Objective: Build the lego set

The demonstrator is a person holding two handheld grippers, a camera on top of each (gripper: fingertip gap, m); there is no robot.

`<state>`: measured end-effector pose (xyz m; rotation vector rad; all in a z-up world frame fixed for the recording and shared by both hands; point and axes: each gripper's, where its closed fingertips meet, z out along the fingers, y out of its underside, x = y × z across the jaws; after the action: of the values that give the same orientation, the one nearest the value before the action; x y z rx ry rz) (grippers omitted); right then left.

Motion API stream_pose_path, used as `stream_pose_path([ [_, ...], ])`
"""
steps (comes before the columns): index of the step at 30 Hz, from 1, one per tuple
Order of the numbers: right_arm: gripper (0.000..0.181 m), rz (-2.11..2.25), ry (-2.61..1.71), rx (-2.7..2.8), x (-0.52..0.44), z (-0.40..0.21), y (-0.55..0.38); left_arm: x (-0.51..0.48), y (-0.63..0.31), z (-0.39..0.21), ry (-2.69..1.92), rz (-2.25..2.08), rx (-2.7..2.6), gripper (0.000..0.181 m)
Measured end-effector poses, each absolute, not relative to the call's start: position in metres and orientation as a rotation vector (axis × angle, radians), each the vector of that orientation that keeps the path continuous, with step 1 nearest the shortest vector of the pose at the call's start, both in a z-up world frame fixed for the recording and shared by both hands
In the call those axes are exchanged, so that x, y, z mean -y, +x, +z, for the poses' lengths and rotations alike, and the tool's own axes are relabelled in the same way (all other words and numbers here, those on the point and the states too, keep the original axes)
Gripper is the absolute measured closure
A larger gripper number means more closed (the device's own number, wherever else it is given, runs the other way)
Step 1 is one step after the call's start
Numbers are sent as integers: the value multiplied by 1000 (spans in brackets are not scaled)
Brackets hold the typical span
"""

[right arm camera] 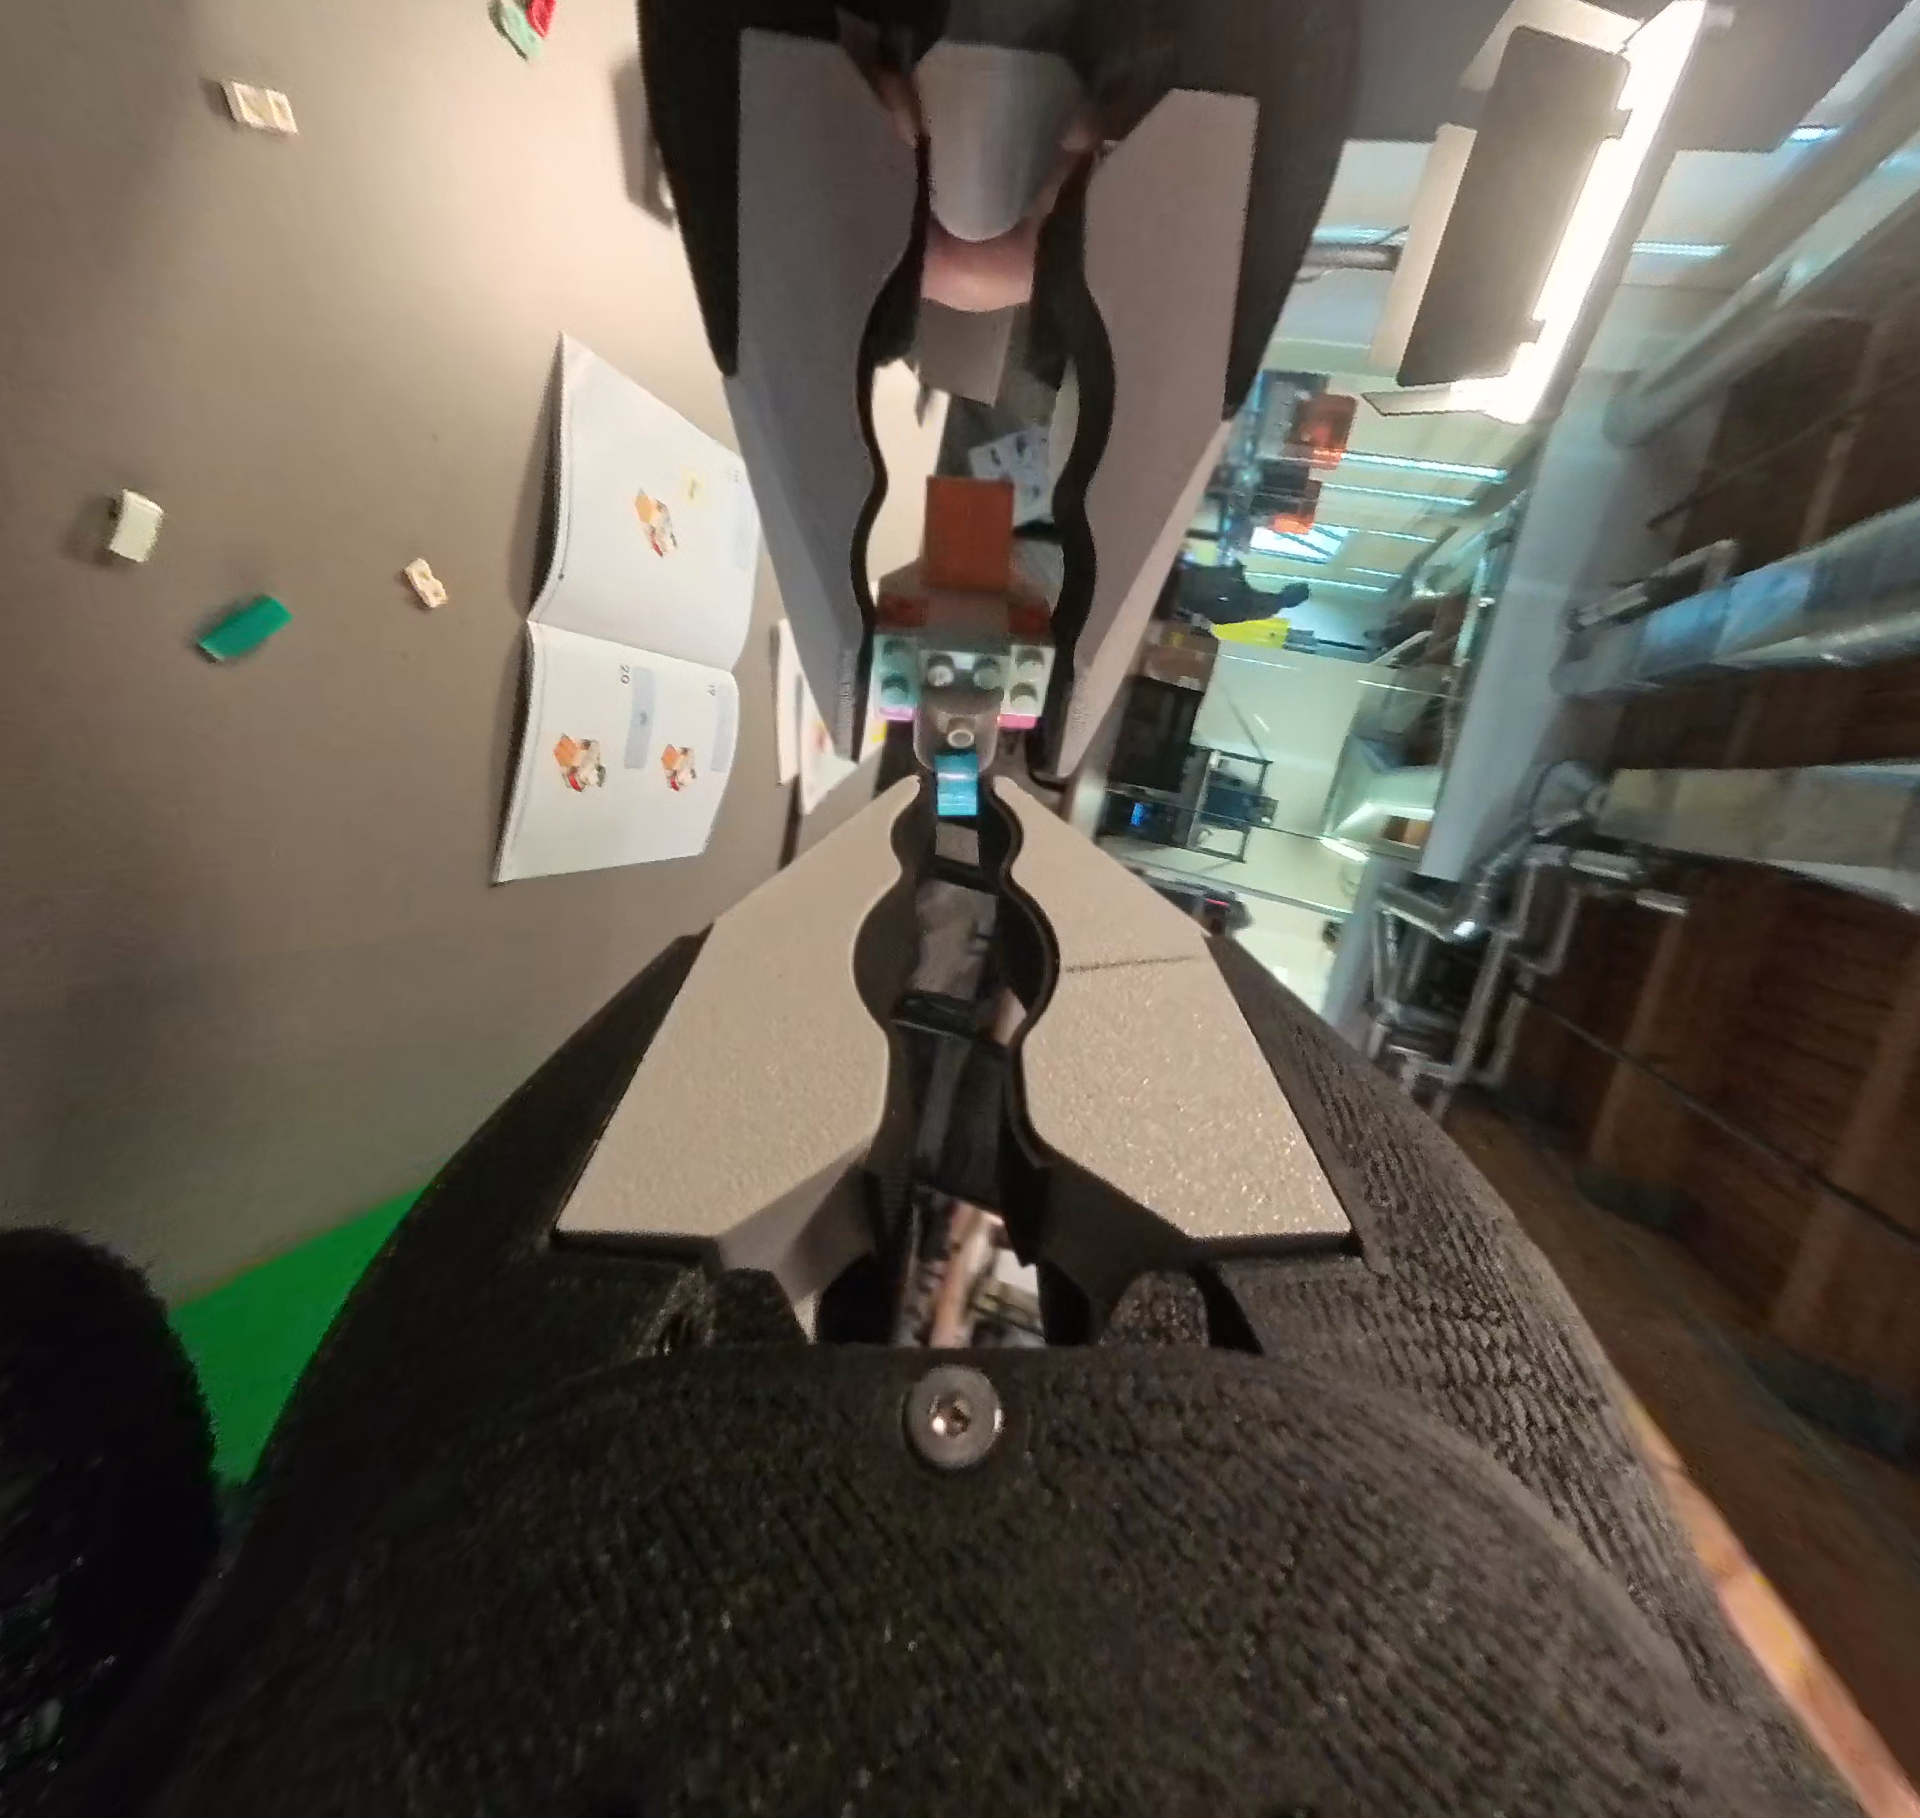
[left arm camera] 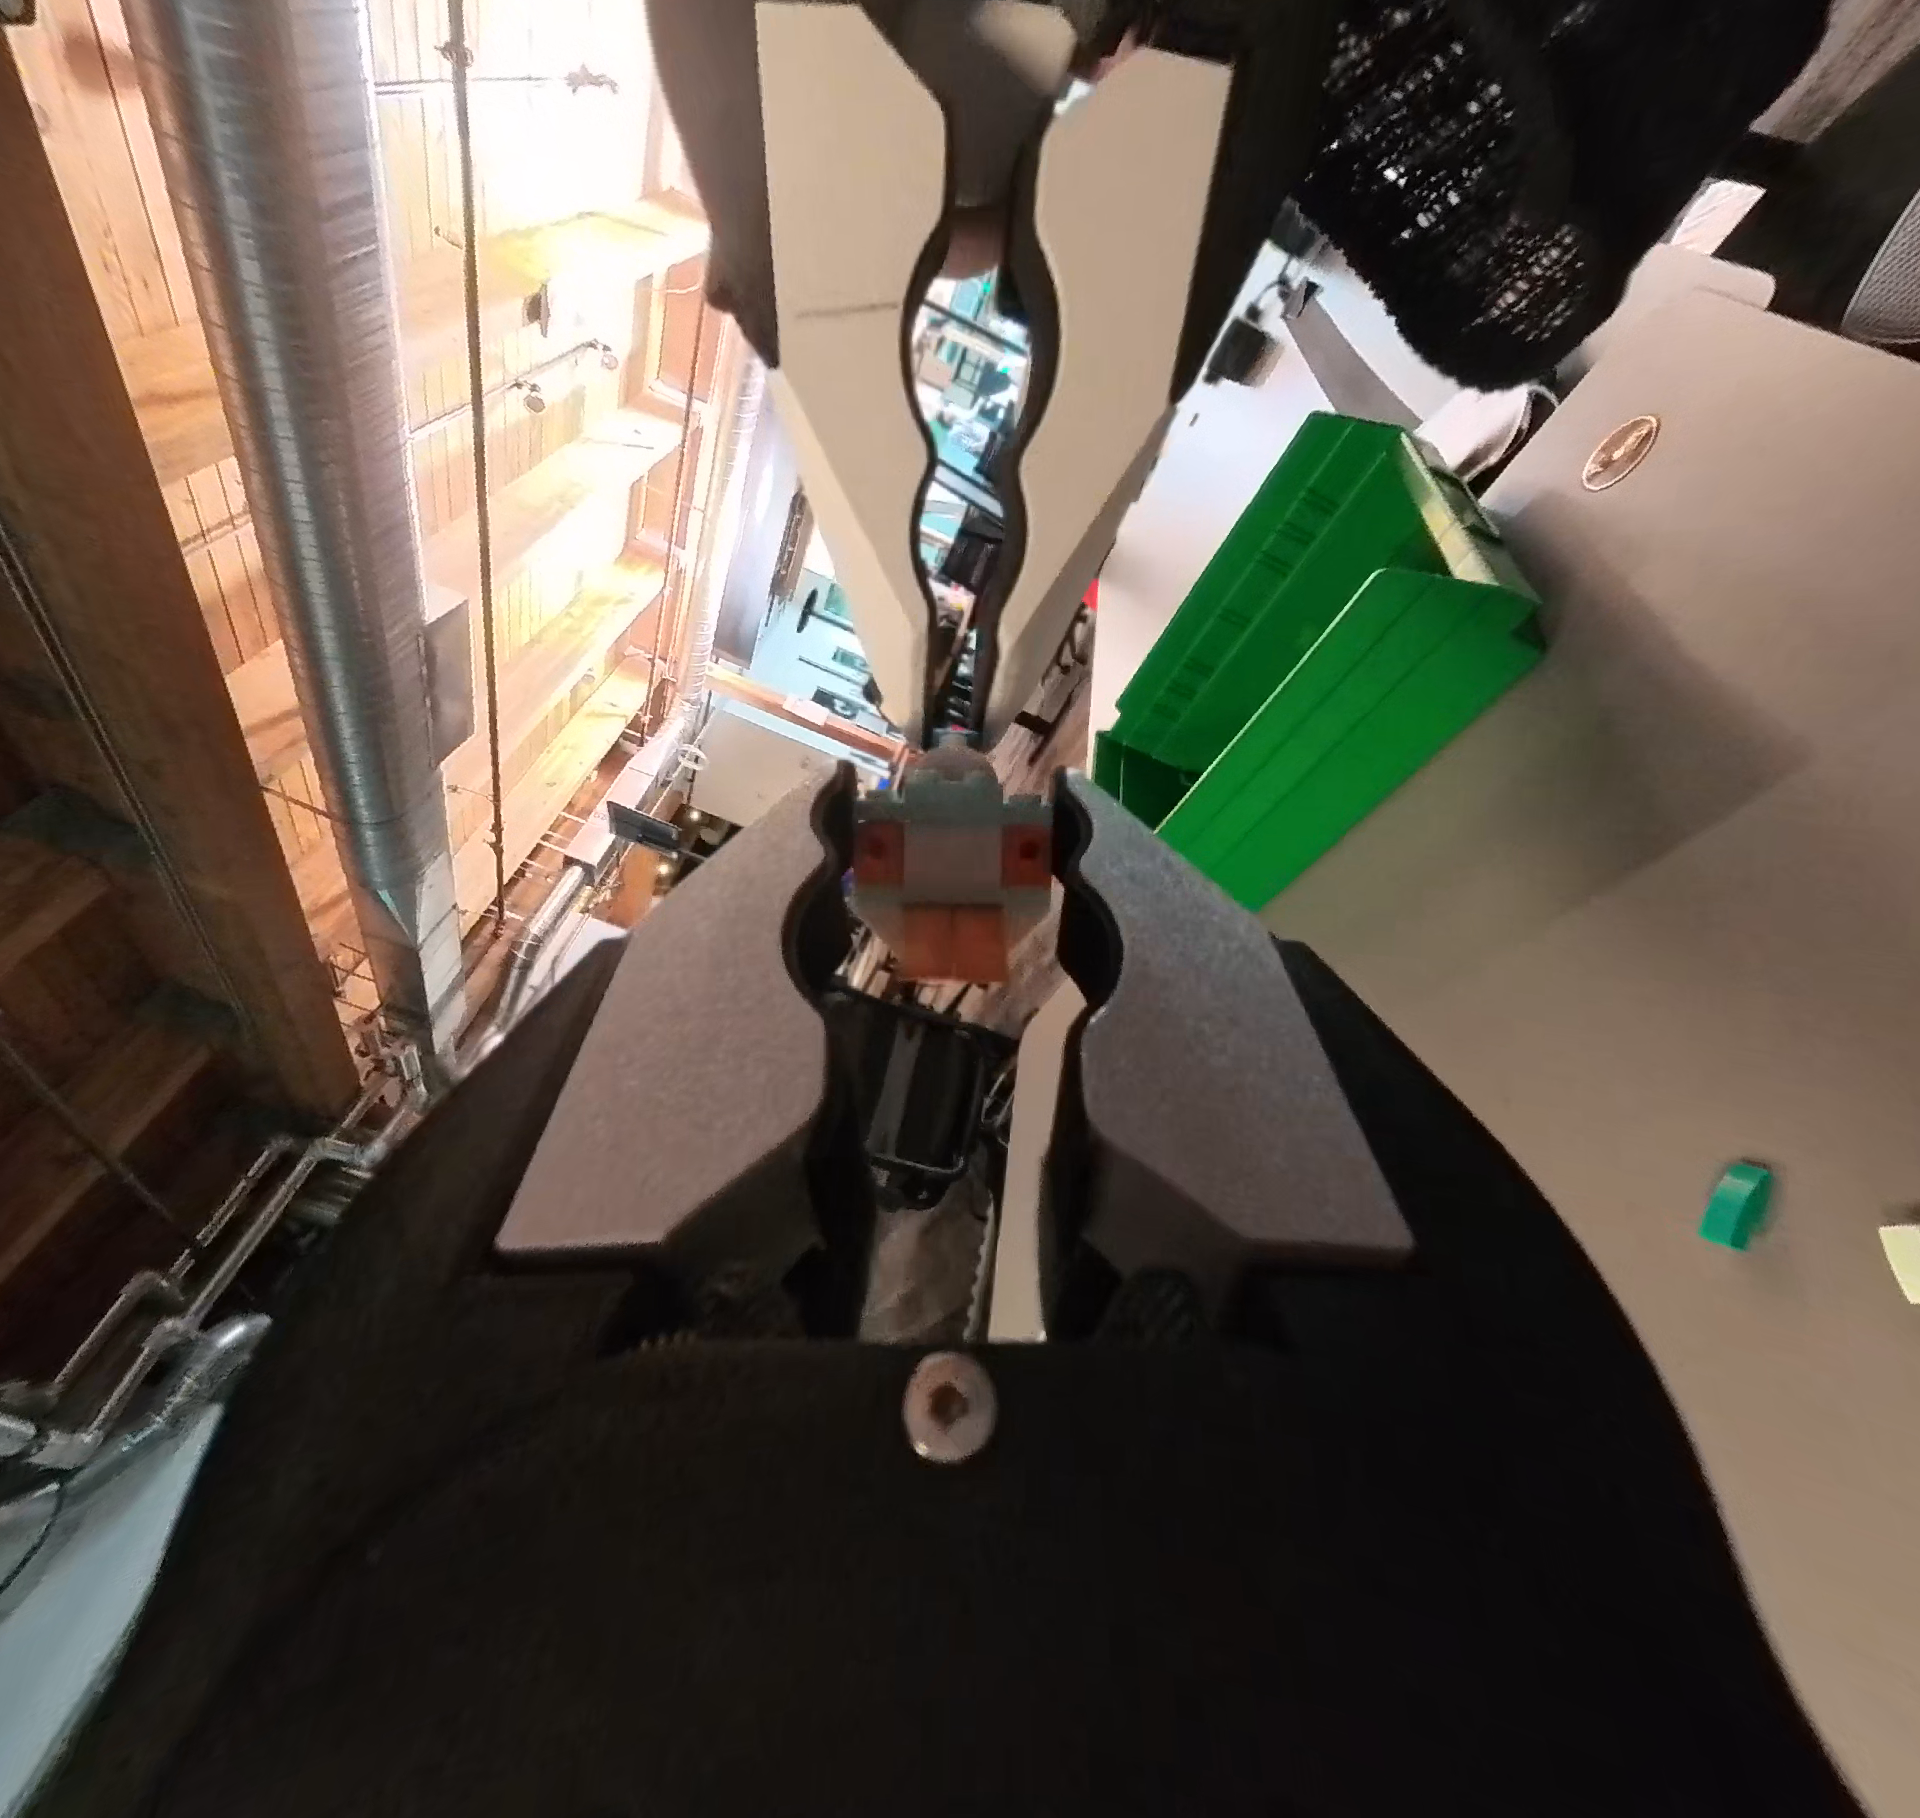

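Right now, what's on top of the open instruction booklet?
Nothing lies on the open instruction booklet where its pages show; loose bricks sit apart on the table. Its right edge is covered by the left gripper, which holds the lego model.

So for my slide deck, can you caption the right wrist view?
Right gripper brings a small blue piece to the brick model held by the left gripper.

grey table (right arm camera: 312, 314) | open booklet (right arm camera: 644, 615) | loose bricks: green (right arm camera: 244, 625), white (right arm camera: 133, 525), red (right arm camera: 540, 4) | green bin (left arm camera: 1340, 646)
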<state>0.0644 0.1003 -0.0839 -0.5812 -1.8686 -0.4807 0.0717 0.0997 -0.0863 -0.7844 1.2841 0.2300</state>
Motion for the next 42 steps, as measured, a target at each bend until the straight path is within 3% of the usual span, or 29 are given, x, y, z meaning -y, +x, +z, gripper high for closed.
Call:
stream_pose_path([
  [25,176,-256,-550,1838,-76,-69,61,-76,72,-70,-688,22,-1252,145],
  [42,176,-615,-758,2047,-110,-66,54,-107,62,-66,-836,47,-1116,145],
])
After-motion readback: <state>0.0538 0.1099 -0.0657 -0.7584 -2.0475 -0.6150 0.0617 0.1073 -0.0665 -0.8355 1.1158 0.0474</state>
